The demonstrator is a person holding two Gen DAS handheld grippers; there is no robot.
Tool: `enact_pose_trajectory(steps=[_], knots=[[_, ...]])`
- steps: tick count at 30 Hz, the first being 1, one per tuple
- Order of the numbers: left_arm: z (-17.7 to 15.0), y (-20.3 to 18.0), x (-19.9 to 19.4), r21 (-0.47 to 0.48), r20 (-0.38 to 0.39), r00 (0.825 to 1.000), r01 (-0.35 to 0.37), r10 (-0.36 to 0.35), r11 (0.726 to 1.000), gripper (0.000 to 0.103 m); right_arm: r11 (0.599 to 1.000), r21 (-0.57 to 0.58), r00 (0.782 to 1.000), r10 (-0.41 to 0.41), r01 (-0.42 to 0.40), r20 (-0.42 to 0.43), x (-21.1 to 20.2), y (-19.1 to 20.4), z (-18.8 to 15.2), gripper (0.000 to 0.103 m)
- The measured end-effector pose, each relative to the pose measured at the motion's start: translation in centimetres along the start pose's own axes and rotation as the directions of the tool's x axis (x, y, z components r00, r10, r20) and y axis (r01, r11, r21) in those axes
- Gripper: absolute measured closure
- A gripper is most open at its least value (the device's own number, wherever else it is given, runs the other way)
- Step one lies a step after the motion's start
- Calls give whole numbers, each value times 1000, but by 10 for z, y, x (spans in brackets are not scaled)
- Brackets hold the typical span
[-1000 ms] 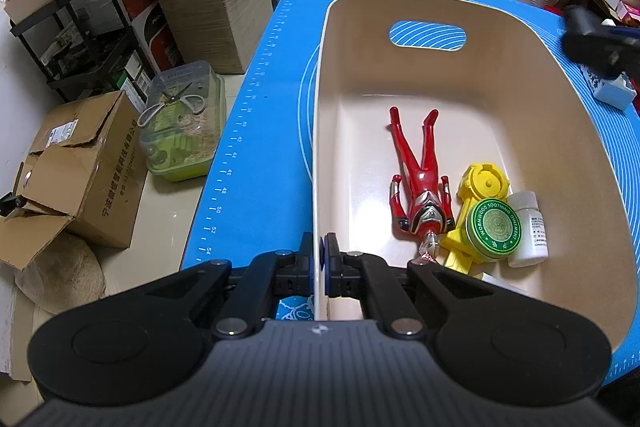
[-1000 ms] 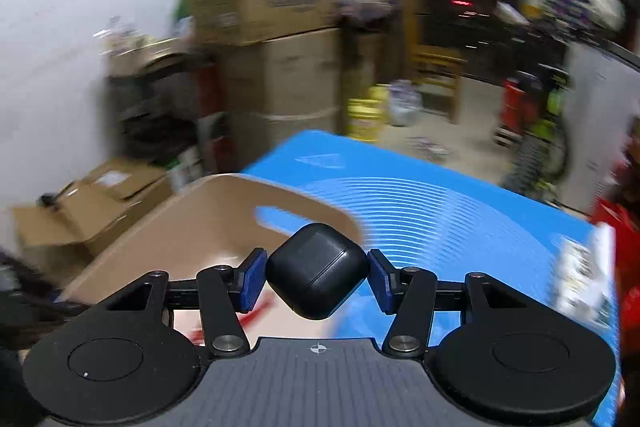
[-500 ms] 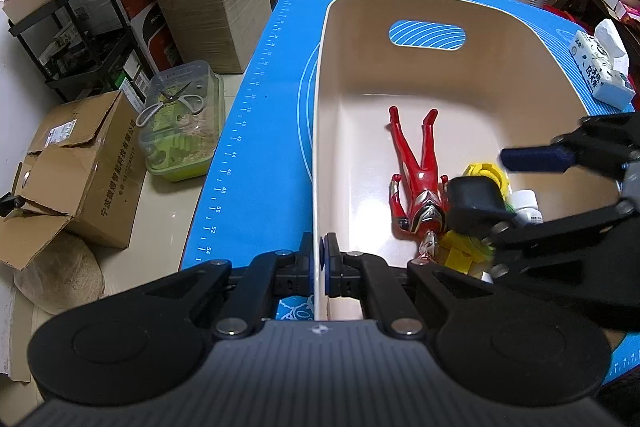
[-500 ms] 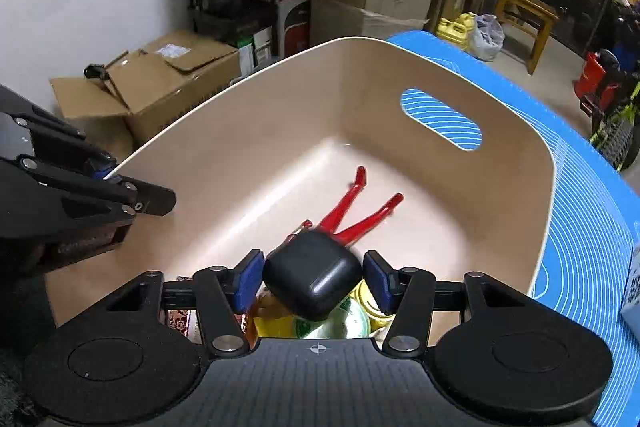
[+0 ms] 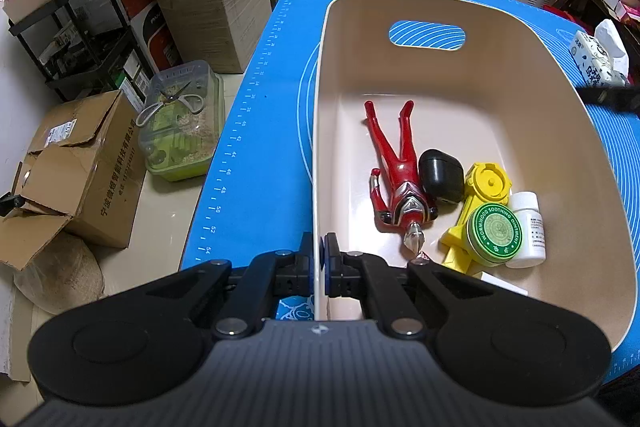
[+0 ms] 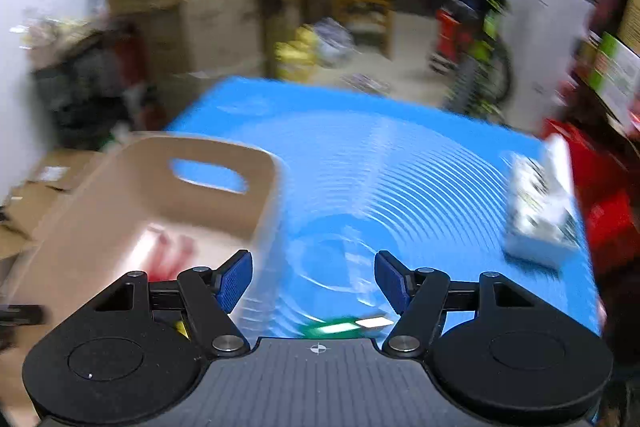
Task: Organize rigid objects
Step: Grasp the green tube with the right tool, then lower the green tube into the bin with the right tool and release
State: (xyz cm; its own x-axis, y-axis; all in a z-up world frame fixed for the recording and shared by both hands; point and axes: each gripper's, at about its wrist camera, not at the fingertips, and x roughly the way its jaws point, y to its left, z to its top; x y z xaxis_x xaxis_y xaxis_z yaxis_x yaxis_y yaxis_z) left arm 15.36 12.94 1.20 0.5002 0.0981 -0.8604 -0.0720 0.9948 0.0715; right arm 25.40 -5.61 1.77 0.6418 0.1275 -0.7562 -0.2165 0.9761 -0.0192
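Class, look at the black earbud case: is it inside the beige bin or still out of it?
Inside. The black earbud case lies on the floor of the beige bin, touching the red figure; the right gripper is open and empty.

The left gripper (image 5: 320,263) is matte black plastic: a ribbed dark grey top plate bearing a small white crosshair mark, two broad rounded lobes with shallow circular recesses, and angular linkage arms pinned by silver round-head screws. Its fingers (image 5: 307,261) carry blue pads. The right gripper (image 6: 314,279) has the same build, with ribbed grey plate, crosshair mark, silver screws, and blue textured pads on its fingers (image 6: 236,281).
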Motion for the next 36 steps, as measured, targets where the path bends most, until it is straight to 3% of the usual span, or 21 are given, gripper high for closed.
enact_pose_trajectory(steps=[2,7,11,14,19,26,30,36], knots=[[0,0,0,0,0,1000,0,0,1000,97,998,41,998,-37,39,-52,25,-10,-10,30],[0,1,0,-2,-2,1000,3,-3,1000,97,969,243,986,5,36,-166,71,-29,-27,34],[0,1,0,-2,-2,1000,3,-3,1000,97,964,257,982,-23,72,-189,84,-17,-33,36],[0,1,0,-2,-2,1000,3,-3,1000,97,976,183,978,-84,119,-191,84,0,-37,48],[1,1,0,-2,-2,1000,3,-3,1000,97,976,195,985,-65,96,-158,69,-3,-51,69],[1,2,0,-2,-2,1000,3,-3,1000,97,987,146,997,-58,66,-60,41,-4,-69,70],[1,2,0,-2,-2,1000,3,-3,1000,97,987,155,999,-34,29,28,9,-10,-56,70],[1,3,0,-8,-3,1000,4,-4,1000,97,989,70,976,116,-131,182,-70,19,-21,70]])
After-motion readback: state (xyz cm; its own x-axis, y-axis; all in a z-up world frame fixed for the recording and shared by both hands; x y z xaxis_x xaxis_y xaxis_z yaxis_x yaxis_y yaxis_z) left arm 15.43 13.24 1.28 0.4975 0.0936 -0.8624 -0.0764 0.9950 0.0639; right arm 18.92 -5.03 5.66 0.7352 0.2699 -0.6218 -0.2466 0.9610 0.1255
